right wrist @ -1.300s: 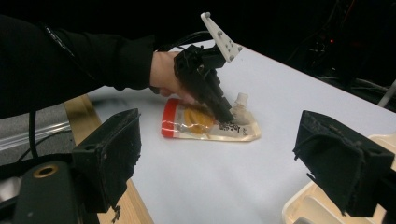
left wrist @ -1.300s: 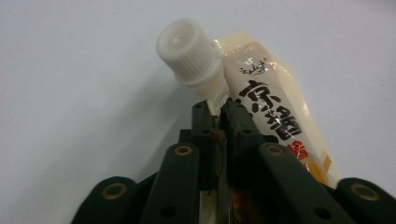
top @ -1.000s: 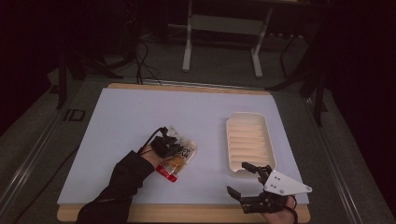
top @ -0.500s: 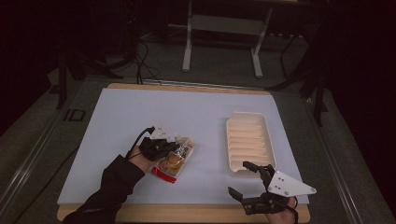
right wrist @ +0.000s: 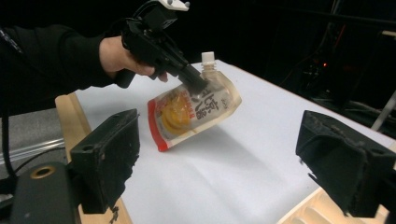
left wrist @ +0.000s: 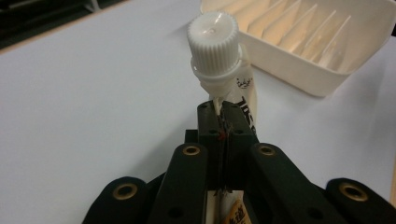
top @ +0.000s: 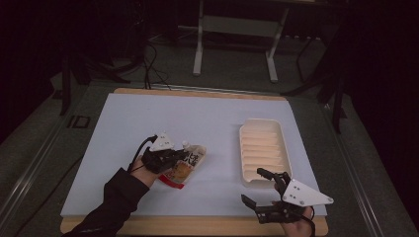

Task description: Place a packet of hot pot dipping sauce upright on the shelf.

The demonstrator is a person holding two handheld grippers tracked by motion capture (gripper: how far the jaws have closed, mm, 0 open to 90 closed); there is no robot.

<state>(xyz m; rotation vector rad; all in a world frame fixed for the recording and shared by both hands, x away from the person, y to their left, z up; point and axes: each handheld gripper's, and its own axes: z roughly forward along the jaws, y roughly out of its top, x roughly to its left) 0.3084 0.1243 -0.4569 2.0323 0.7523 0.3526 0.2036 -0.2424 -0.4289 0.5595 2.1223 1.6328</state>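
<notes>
A spouted drink pouch [top: 185, 165] with a white screw cap [left wrist: 215, 39] and orange fruit print hangs lifted off the white mat. My left gripper [top: 173, 157] is shut on the pouch's upper edge just under the spout [left wrist: 219, 135]; the right gripper view shows the pouch [right wrist: 194, 114] tilted in the air with that gripper [right wrist: 194, 84] clamped on it. My right gripper [top: 257, 187] stands open near the table's front right corner, its jaws wide apart and empty. A cream ribbed tray [top: 262, 150] lies just beyond it.
The white mat [top: 123, 128] covers a wooden tabletop [top: 197, 224]. A metal stand [top: 237, 44] and cables lie on the dark floor behind the table. The tray's near rim [left wrist: 299, 70] sits just past the pouch in the left gripper view.
The left gripper has drawn back a little toward the person and raised the pouch off the mat, tilting it. The right gripper has stayed put and open.
</notes>
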